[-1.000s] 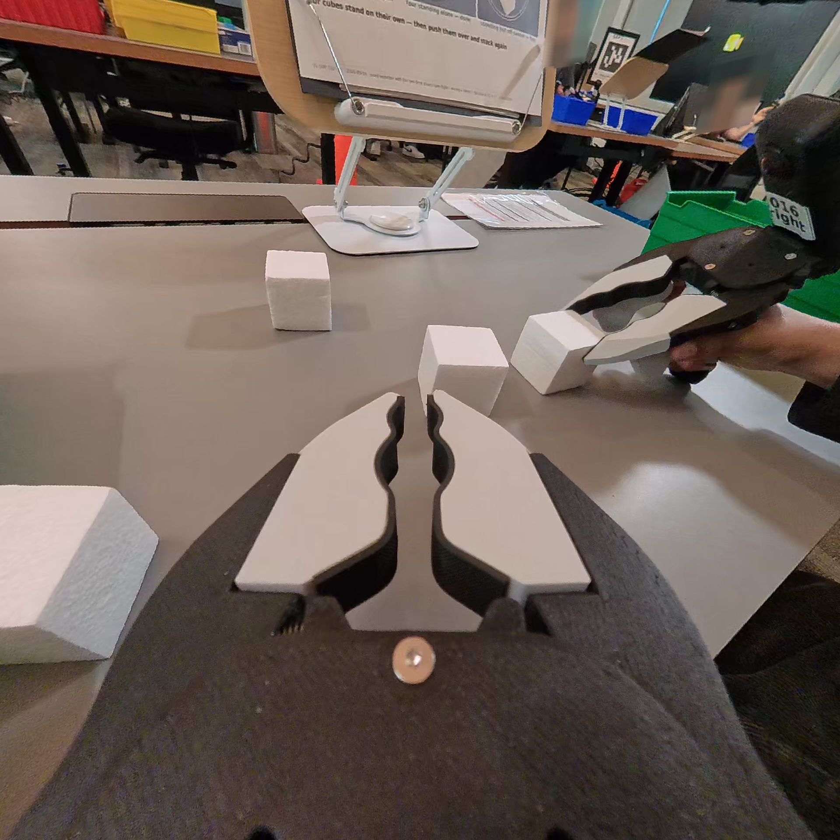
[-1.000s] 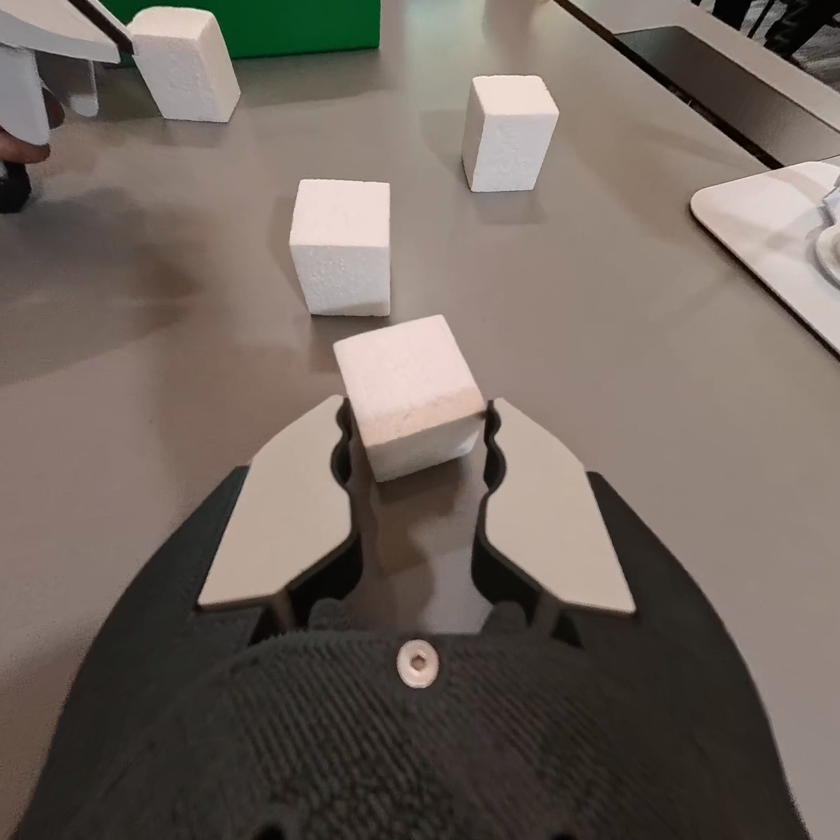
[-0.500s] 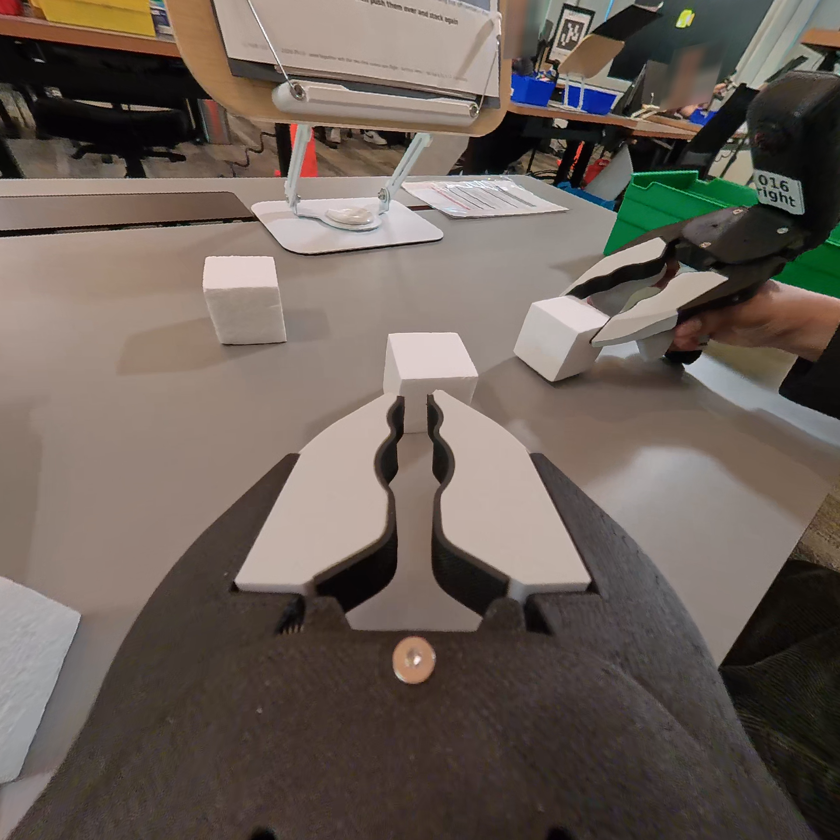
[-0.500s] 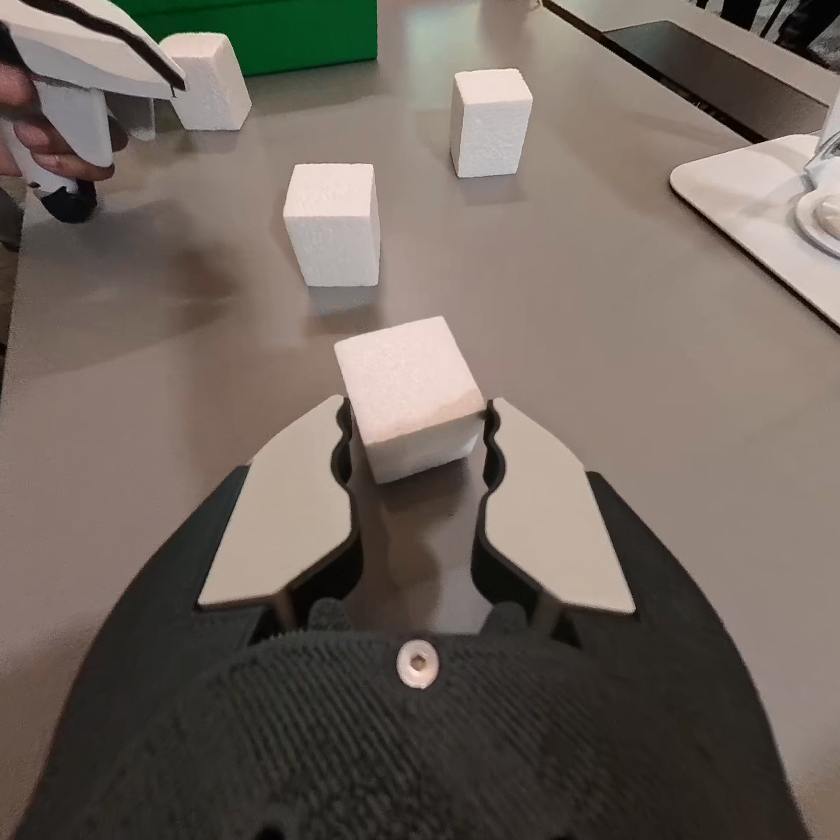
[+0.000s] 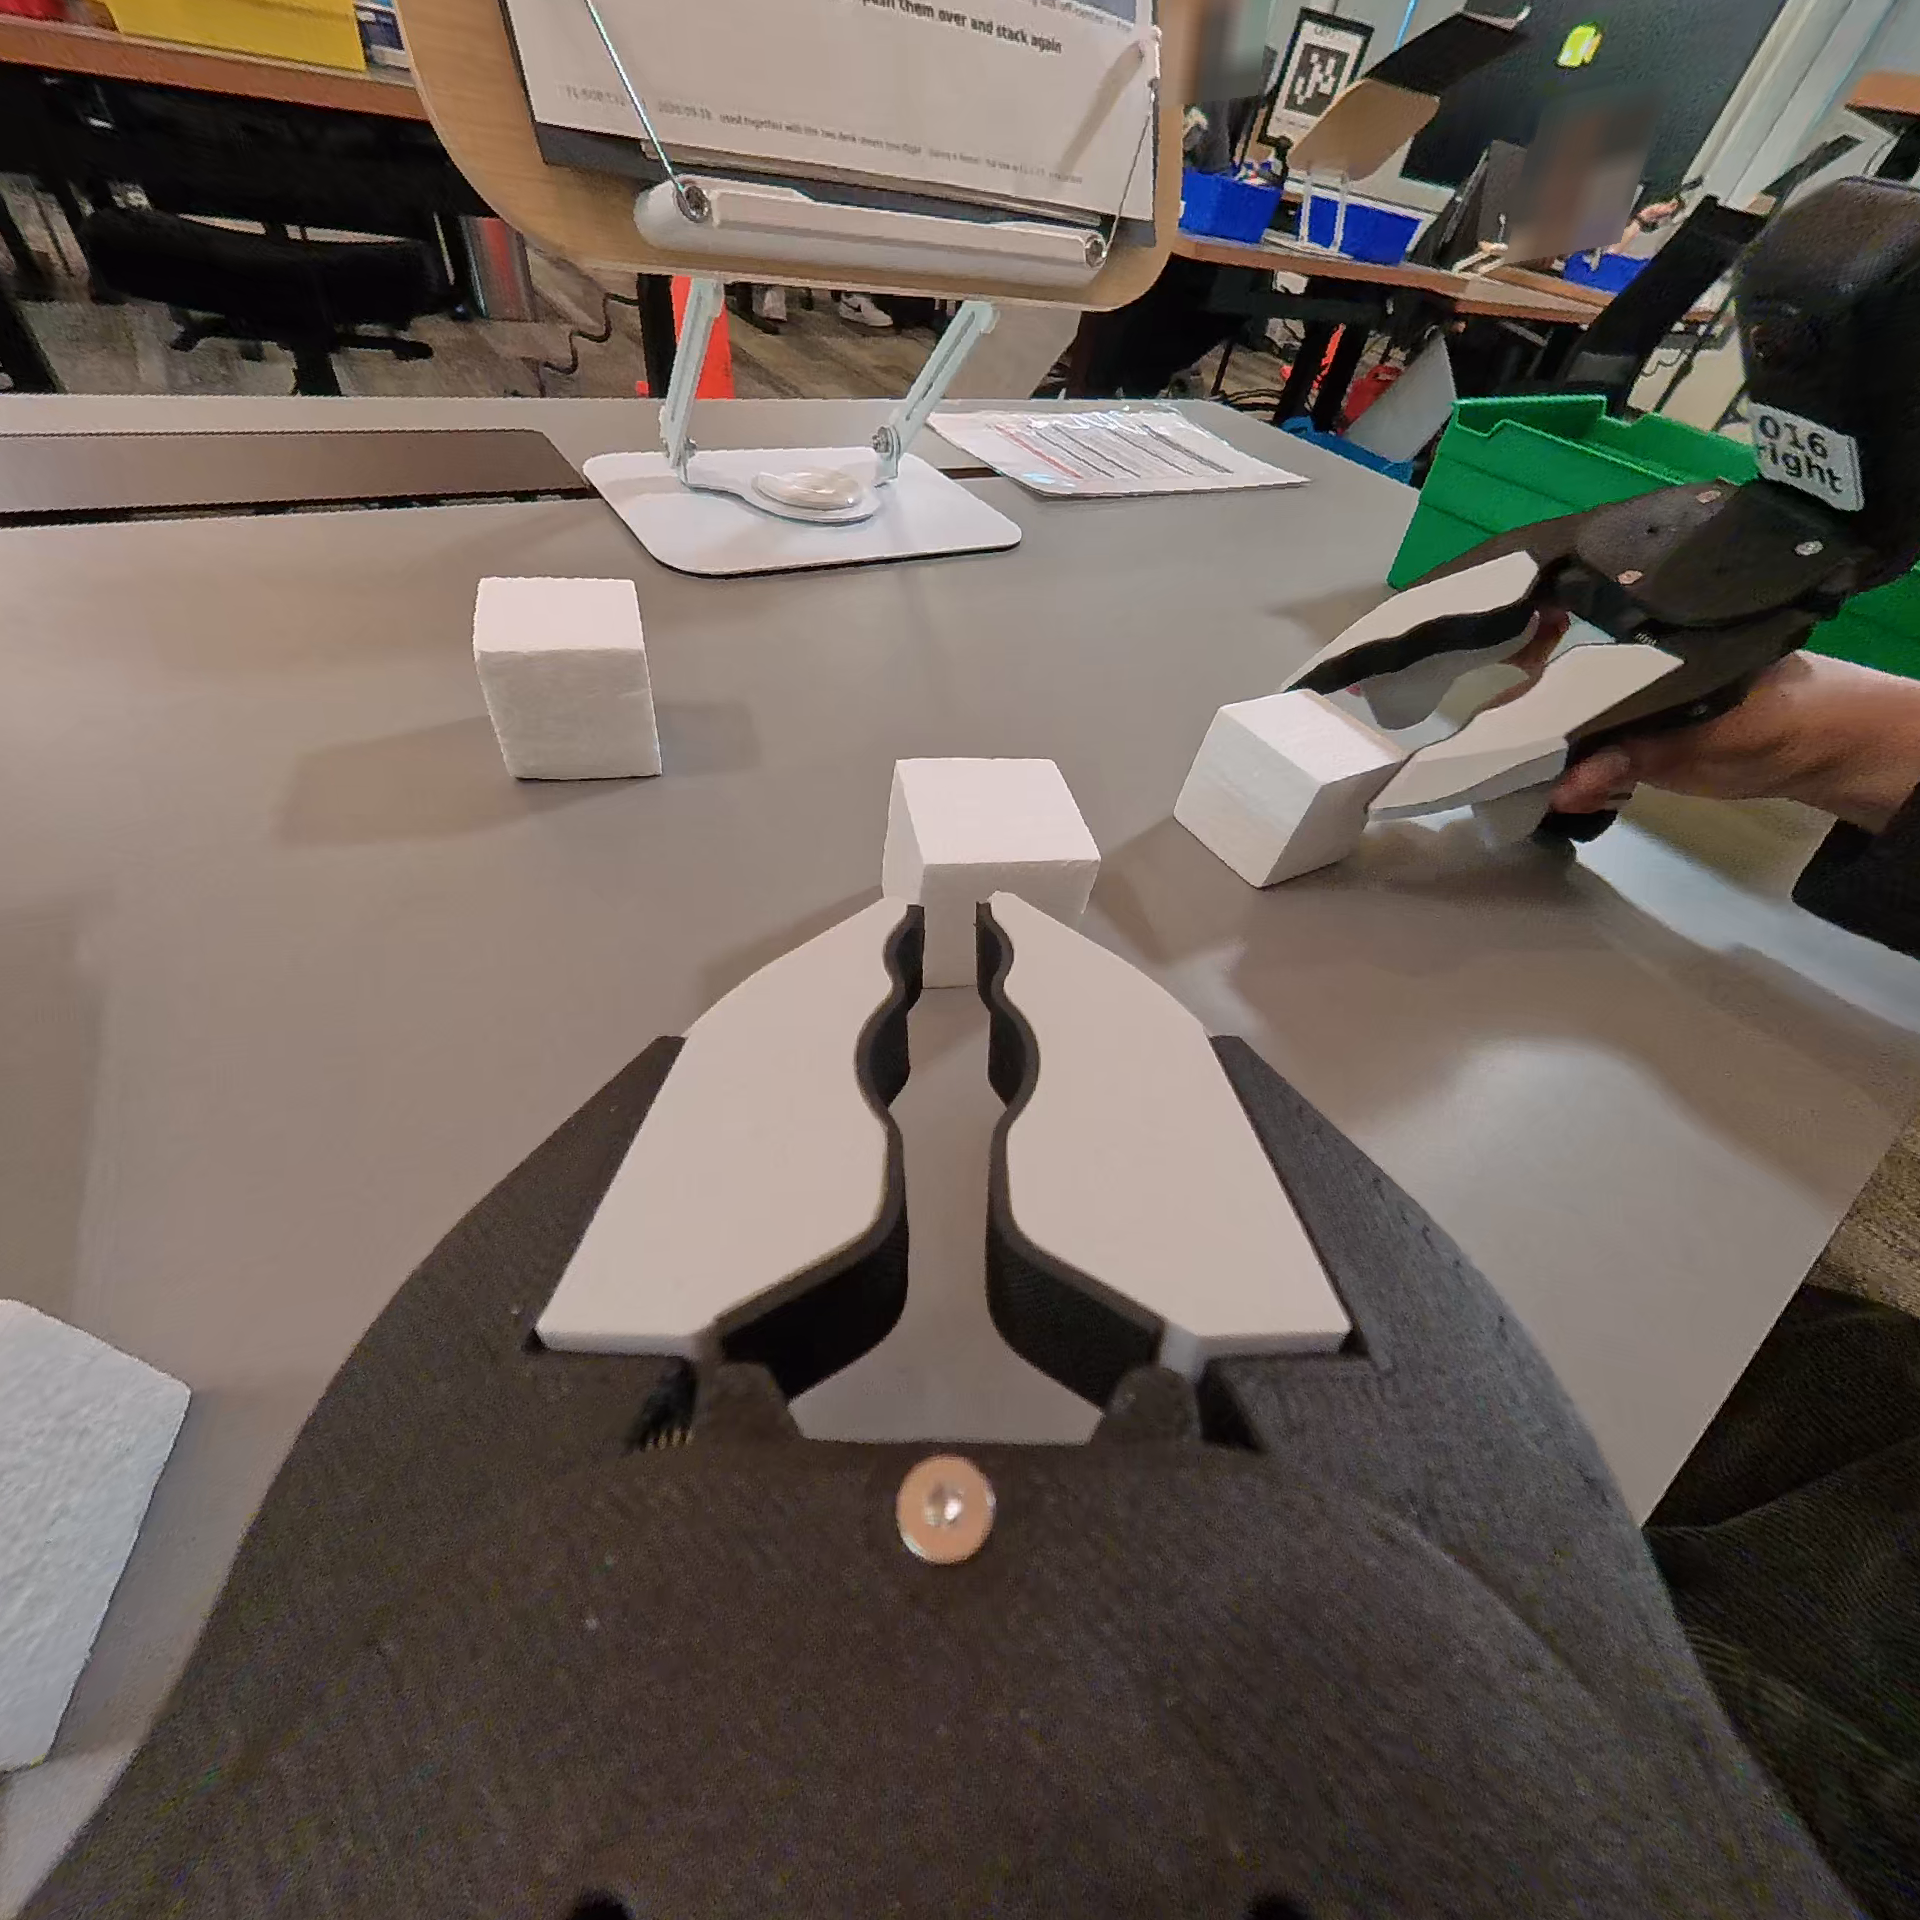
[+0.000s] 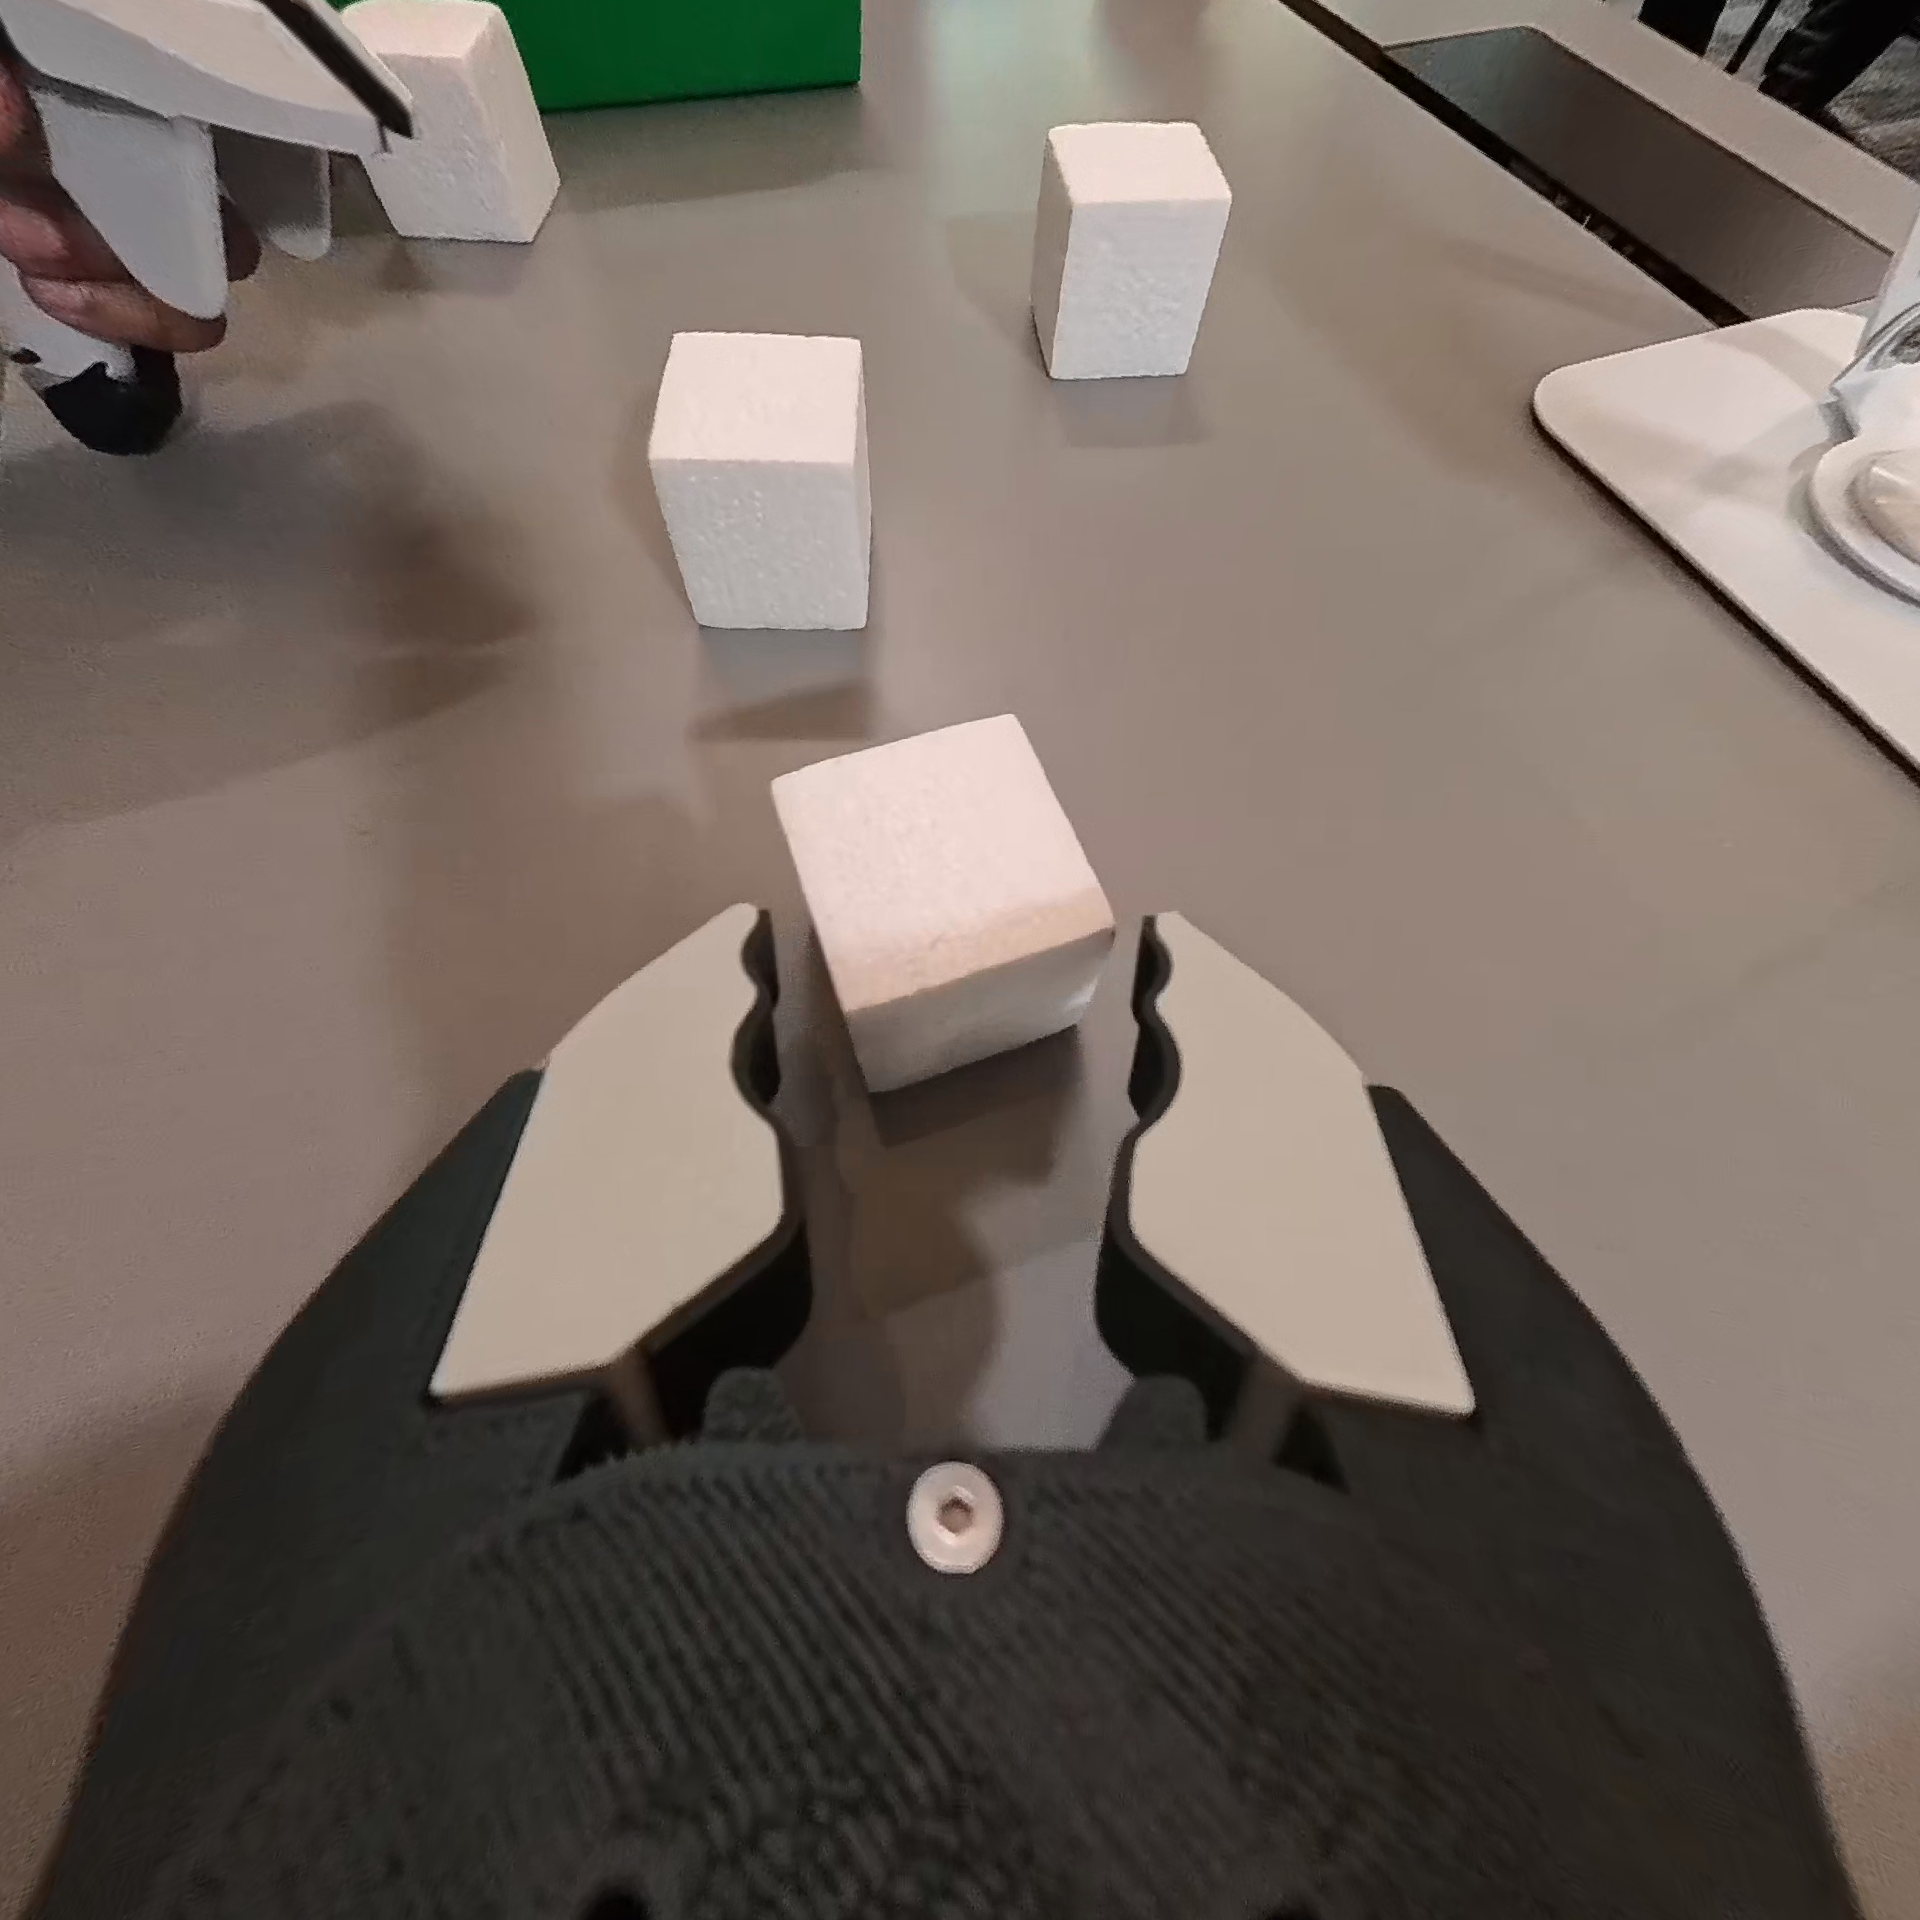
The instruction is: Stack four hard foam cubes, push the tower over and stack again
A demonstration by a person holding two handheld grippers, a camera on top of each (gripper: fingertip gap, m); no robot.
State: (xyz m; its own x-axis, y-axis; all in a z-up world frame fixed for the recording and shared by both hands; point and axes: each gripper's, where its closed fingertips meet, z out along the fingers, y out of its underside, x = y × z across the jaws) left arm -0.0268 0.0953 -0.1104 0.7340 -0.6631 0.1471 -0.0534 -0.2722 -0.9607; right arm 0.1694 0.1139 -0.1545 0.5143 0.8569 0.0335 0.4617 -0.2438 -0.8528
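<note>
Several white foam cubes stand on a grey table [image 5: 312, 935]. My right gripper [image 6: 951, 925] is open, its fingers on either side of a tilted cube [image 6: 940, 894] with a narrow gap on each side. In the left wrist view this gripper [image 5: 1351, 717] sits at the right, against that cube [image 5: 1278, 790]. My left gripper [image 5: 940, 914] is shut and empty, with its tips just short of the middle cube [image 5: 987, 831]. In the right wrist view the left gripper [image 6: 208, 73] is at the top left, near the middle cube [image 6: 764, 478].
A third cube [image 5: 566, 691] stands farther left, also in the right wrist view [image 6: 1132, 249]. A larger foam block [image 5: 73, 1496] lies beside my left gripper. A document stand's white base [image 5: 800, 509], a laminated sheet [image 5: 1112, 452] and a green bin [image 5: 1558, 488] line the table's far side. The left gripper's tips are roughly 20 centimetres from the right gripper's. From my left tips it is roughly 15 centimetres to the larger foam block [image 5: 73, 1496]; from my right, 35 centimetres. Seen from the right wrist view [image 6: 481, 202] as well.
My right gripper's jaws have opened and let go of the cube they were gripping. My left gripper has moved so that the middle cube is straight ahead of its tips.
</note>
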